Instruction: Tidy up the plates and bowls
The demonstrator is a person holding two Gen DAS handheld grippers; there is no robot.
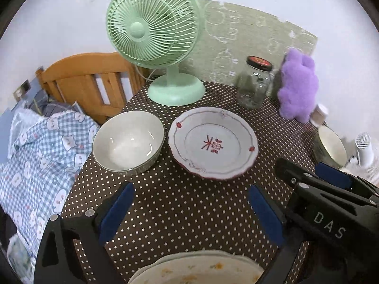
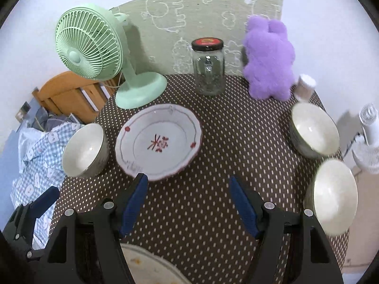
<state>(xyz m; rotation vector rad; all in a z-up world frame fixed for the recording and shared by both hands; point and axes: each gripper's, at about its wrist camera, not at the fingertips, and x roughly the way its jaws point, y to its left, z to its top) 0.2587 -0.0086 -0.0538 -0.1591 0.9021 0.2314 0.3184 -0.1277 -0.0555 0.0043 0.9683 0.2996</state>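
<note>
On the dotted table (image 1: 180, 203), a scalloped plate (image 1: 213, 143) with a red centre mark is seen in both views, just in front of the green fan (image 1: 154, 23). Left of the plate, close beside it, a white bowl (image 1: 129, 139) is set near the table's left edge, with the checked bedding (image 1: 40, 146) beyond. Only the right wrist view shows fully two more bowls to the plate's right: one (image 2: 313, 129) near the back and one (image 2: 335, 196) at the near right rim of the table; in the left wrist view only the farther of these is glimpsed, partly hidden. A floral plate stack (image 1: 201, 268) at the near edge is shown more fully in the left wrist view.

The left gripper (image 1: 191, 213) is held with its jaws wide apart and nothing between them, above the bare cloth in front of the plate. The right gripper (image 2: 189, 203) is likewise spread wide and empty, with its left finger (image 2: 133, 203) just at the plate's near rim. Open cloth is left between the plate and the right-hand bowls.

Behind the plate, a clear glass jar (image 2: 208, 67) with a black lid is stood beside a fuzzy purple plush (image 2: 268, 59). The bowls are glossy and smooth inside; the plate's rim is wavy and edged in red.
</note>
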